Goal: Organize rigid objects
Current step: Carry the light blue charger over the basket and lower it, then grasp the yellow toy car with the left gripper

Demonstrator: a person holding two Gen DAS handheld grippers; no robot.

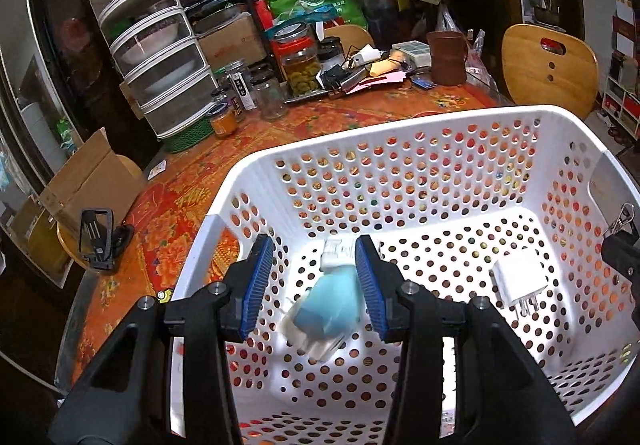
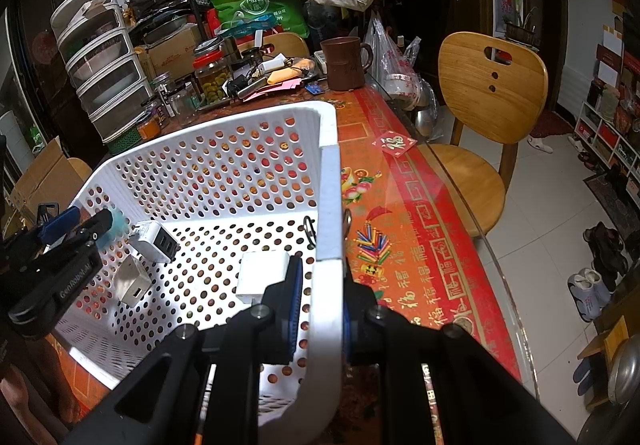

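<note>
A white perforated basket [image 1: 400, 121] stands on the table. My left gripper [image 1: 316, 285] is open above its inside; a blurred blue and white object [image 1: 330, 305] is between and below the fingers, free of the pads. A white plug charger [image 1: 518, 281] lies on the basket floor. In the right wrist view my right gripper [image 2: 318, 305] is shut on the basket's right wall [image 2: 330, 205]. Inside lie a white charger with a dark face [image 2: 154, 243], a silver adapter [image 2: 132, 281] and a white block [image 2: 262, 273]. The left gripper [image 2: 76, 223] shows at the left.
The table has an orange-red patterned cloth [image 2: 400, 205]. At the back stand clear stacked drawers [image 1: 156, 57], glass jars [image 1: 300, 61], a brown mug [image 2: 344, 63] and bags. A black phone stand [image 1: 98, 237] sits left of the basket. A wooden chair [image 2: 480, 105] stands to the right.
</note>
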